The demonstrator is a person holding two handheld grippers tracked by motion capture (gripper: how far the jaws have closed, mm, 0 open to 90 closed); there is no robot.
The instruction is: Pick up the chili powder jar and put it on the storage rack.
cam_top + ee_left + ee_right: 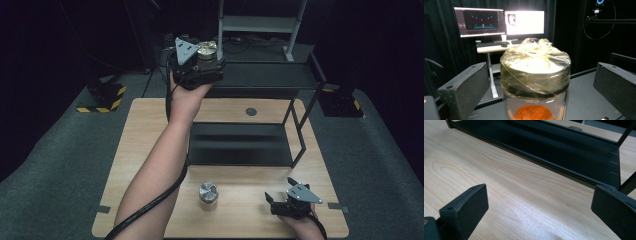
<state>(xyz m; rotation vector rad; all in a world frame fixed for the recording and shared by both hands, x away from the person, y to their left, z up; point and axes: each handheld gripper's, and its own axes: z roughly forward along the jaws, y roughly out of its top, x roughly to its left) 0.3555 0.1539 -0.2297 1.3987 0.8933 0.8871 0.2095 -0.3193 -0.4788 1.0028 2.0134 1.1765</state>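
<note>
Black curtains (444,50) are hanging all around the dark room. A grey carpet (55,165) is covering the floor, and a wooden table (150,130) is standing at the centre of the high view. Yellow-and-black striped stand bases (102,97) are sitting at upper left. Two monitors (499,21) are glowing on a white desk (491,47) at upper left of the left gripper view.

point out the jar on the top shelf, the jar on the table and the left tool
jar on the top shelf (535,75), left gripper view, wrapped lid
jar on the table (208,192), high view, lid top
left tool (202,62), high view, between its jaws
</note>
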